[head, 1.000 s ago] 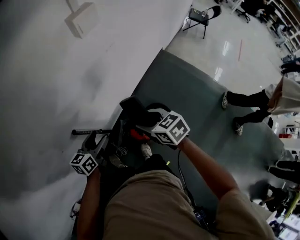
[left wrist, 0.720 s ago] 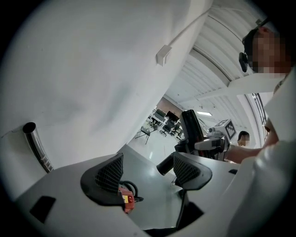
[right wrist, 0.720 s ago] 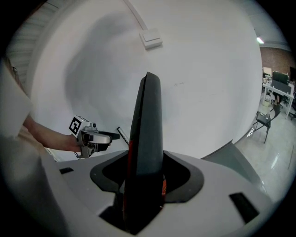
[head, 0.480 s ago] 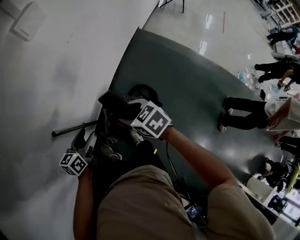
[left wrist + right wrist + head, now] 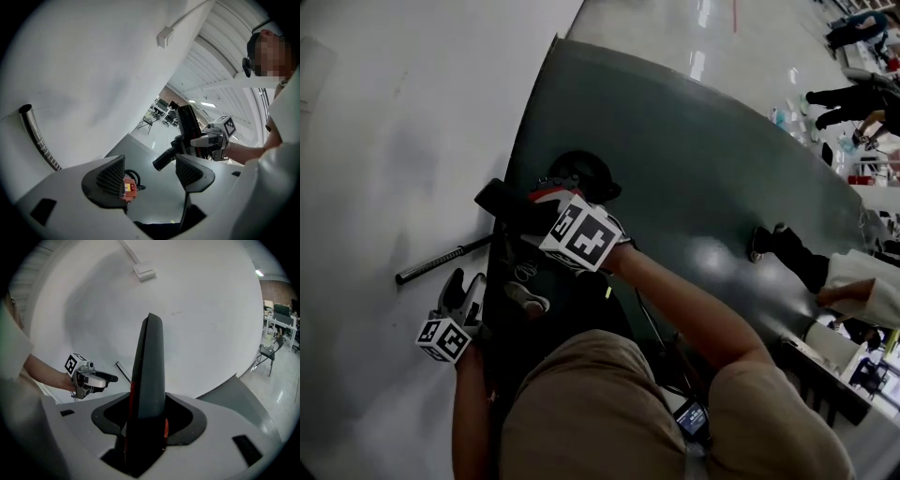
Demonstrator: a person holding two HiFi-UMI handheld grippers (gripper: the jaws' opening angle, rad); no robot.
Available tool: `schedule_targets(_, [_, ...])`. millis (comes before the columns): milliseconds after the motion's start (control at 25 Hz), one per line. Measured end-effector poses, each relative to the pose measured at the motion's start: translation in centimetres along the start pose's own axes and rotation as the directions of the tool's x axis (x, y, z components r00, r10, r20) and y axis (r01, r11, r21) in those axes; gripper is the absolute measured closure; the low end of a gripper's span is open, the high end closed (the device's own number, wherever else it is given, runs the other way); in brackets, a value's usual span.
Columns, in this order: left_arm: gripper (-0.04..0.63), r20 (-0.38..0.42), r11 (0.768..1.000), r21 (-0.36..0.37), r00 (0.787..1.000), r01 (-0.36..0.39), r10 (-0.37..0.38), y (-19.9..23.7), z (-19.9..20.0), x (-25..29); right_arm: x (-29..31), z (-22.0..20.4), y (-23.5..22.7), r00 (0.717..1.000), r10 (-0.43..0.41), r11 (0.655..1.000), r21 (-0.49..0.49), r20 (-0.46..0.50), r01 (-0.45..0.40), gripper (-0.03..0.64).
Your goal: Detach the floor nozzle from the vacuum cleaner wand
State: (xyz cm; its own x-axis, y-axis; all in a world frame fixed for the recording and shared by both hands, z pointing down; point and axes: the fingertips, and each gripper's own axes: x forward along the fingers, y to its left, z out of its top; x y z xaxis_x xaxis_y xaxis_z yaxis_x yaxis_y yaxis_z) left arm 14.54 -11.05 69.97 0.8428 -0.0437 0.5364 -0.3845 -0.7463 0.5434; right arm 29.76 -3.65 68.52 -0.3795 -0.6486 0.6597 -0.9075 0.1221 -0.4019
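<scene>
My right gripper [image 5: 536, 221] is shut on the floor nozzle [image 5: 508, 203], a flat black piece with red trim that stands upright between the jaws in the right gripper view [image 5: 149, 376]. In the left gripper view the nozzle's round neck [image 5: 161, 161] ends free in the air. The dark wand [image 5: 442, 262] lies on the white floor, apart from the nozzle, and its open end shows in the left gripper view [image 5: 33, 132]. My left gripper [image 5: 459, 289] hangs open beside the wand with nothing between its fingers. The red and black vacuum body [image 5: 581, 178] rests on the dark mat.
A grey-green mat [image 5: 694, 178] borders the white backdrop floor [image 5: 394, 122]. The person's legs and shoe [image 5: 525, 300] are below the grippers. Other people stand at the right edge [image 5: 825, 272]. A white box [image 5: 144, 272] is fixed to the wall.
Both grippers have sunk lower, and the right one kept its hold on the nozzle. The left gripper drew back from the vacuum to beside the wand. The head view swung right.
</scene>
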Motion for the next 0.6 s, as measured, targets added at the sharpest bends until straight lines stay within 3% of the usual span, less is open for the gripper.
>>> schedule_targets(400, [0.244, -0.008, 1.000, -0.009, 1.000, -0.026, 0.026, 1.4, 0.0, -0.6, 2.0, 0.1, 0.8, 1.000, 0.015, 1.000, -0.014, 0.009, -0.015, 0.391])
schedule_targets(600, [0.244, 0.018, 1.000, -0.015, 1.000, 0.007, -0.006, 2.2, 0.7, -1.2, 3.1, 0.7, 2.8, 1.000, 0.004, 1.000, -0.016, 0.007, -0.004, 0.391])
